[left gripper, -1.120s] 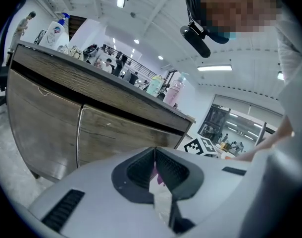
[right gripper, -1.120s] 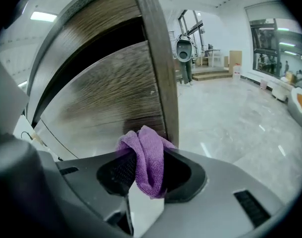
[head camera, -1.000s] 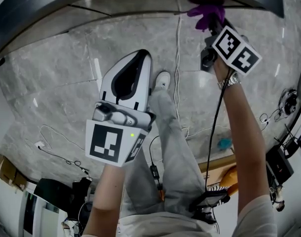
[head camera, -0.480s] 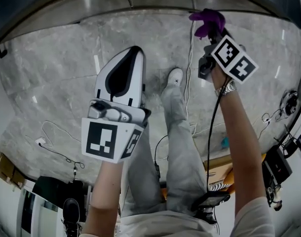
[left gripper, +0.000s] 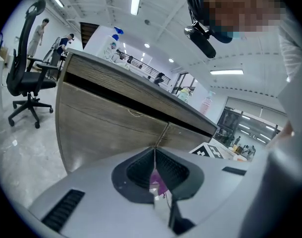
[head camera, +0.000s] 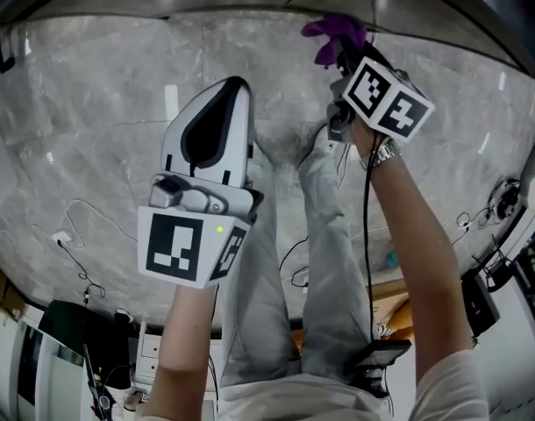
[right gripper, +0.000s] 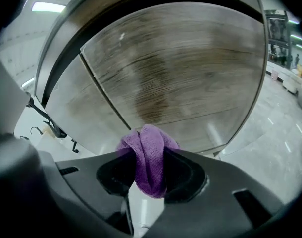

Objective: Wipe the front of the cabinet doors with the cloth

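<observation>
Purple cloth (right gripper: 148, 158) is bunched and folded between the jaws of the right gripper (right gripper: 150, 155), which are clamped tight on it, with a wad poking out past the tips. It sits just in front of the wood-grain cabinet doors (right gripper: 180, 68); whether it touches them I cannot tell. In the head view it lies toward one o'clock, with the doors along twelve. Toward nine o'clock, the left gripper (head camera: 231, 93) hangs over the grey marble floor (head camera: 83, 147), its jaws closed tip to tip.

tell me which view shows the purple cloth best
Right gripper view: the purple fabric cloth sits centred, clamped in the right gripper. Head view shows a small tuft; left gripper view, nothing certain.
</observation>
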Motion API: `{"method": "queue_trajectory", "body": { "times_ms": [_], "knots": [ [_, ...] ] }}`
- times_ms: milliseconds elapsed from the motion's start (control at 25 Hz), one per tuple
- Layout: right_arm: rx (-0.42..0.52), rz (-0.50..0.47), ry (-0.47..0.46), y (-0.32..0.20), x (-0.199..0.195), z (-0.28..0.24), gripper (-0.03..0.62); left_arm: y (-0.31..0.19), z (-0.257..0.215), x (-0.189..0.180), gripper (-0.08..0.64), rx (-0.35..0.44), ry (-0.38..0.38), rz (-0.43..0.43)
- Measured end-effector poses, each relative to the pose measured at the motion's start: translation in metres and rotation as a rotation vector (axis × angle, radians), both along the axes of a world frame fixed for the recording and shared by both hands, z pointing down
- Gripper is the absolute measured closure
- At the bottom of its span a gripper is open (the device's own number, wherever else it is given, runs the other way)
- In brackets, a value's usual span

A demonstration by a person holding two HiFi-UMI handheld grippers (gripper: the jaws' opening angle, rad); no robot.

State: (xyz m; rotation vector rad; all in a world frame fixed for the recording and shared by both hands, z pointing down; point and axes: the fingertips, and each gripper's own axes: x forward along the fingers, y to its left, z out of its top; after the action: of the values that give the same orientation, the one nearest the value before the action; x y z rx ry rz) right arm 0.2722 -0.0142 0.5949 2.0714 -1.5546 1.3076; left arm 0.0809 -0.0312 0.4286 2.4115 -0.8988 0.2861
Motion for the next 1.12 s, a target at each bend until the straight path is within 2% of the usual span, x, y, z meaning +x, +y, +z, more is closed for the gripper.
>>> {"method": "queue_trajectory", "body": {
  "times_ms": [240,320,560,840,1040,1120],
  "knots": [
    [-0.032,-0.081,0.015,-0.031,-0.032,0.021,0.454,-0.013,0.016,-0.05,0.543,-0.024,-0.017,-0.104],
    [-0.038,-0.109,0.025,-0.041,-0.039,0.028,0.454,-0.013,0.019,-0.061,0.543,-0.032,-0.011,-0.114],
    [-0.047,-0.143,0.024,-0.058,-0.039,0.047,0.454,0.0,0.024,-0.067,0.543,-0.038,-0.015,-0.123],
    [-0.008,-0.185,0.014,-0.066,-0.01,0.062,0.454,0.023,0.029,-0.028,0.543,-0.053,-0.028,-0.153],
    [-0.04,-0.106,-0.024,-0.04,0.036,0.076,0.454,0.038,0.033,0.022,0.543,-0.062,-0.029,-0.127],
    [-0.057,-0.102,-0.018,-0.025,0.06,0.081,0.454,0.043,0.031,0.044,0.543,-0.055,-0.024,-0.101]
  ]
}}
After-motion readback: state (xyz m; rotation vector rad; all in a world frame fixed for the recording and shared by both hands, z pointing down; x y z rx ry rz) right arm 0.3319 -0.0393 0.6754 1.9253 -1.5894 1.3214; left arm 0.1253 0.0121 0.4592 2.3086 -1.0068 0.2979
